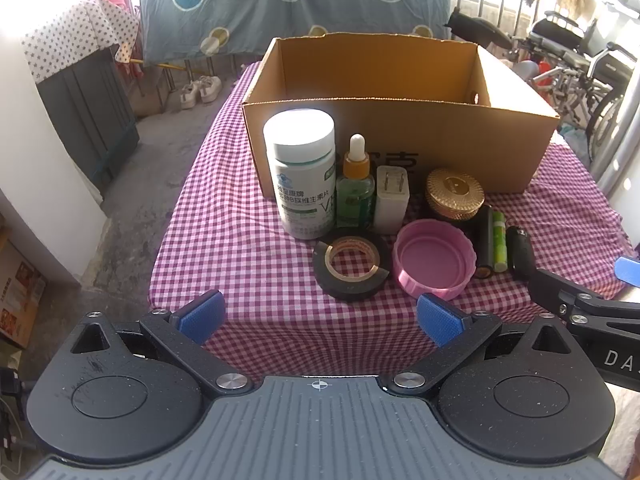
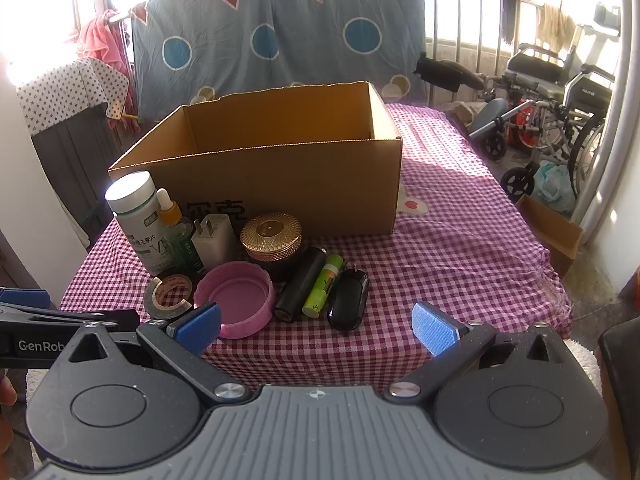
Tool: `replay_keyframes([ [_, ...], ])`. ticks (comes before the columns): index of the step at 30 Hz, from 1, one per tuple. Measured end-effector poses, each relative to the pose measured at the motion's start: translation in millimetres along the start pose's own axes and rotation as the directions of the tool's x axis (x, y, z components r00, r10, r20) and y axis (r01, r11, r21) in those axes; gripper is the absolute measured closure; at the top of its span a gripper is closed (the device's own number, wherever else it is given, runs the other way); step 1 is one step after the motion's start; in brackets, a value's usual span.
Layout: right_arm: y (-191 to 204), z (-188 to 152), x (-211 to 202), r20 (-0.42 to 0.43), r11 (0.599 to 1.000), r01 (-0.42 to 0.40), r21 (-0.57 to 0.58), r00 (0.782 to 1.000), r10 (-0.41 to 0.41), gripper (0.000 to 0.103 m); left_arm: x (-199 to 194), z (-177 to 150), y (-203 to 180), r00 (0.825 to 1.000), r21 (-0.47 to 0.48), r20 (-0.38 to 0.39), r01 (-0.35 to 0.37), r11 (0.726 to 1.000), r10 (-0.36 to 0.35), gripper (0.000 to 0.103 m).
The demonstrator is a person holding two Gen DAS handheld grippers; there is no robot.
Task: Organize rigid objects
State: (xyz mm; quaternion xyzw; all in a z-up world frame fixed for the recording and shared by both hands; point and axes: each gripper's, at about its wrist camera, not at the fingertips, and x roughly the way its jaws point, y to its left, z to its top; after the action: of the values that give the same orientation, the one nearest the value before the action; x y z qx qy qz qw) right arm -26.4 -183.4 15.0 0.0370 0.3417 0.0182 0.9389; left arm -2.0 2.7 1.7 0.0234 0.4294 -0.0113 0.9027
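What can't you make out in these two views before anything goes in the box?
- Cardboard box floor: both views, hidden by its front wall.
- Box's printed lettering: both views, covered by the dropper bottle and charger.
- Right gripper: left view, cut off by the edge.

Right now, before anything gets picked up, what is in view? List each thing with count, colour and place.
cardboard box: 1, brown, open, behind the row
pill bottle: 1, white, left end, upright
dropper bottle: 1, green, beside the pill bottle
plug adapter: 1, white, prongs up
gold-lidded jar: 1, right of the adapter
tape roll: 1, black, lying flat in front
pink lid: 1, open side up
black cylinder: 1, lying
green tube: 1, lying
black fob: 1, right end
checked cloth: 1, pink-white, covering the table
left gripper: jaws open, empty
right gripper: jaws open, empty
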Motion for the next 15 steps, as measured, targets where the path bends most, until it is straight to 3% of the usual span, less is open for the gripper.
replay_keyframes([
  [15,2.2,-0.5,0.5,-0.001,1.0,-0.002,0.001,1.0,0.002,0.0,1.1,-2.0,1.9,1.0,-0.001,0.0,-0.008,1.0,0.008,0.001],
])
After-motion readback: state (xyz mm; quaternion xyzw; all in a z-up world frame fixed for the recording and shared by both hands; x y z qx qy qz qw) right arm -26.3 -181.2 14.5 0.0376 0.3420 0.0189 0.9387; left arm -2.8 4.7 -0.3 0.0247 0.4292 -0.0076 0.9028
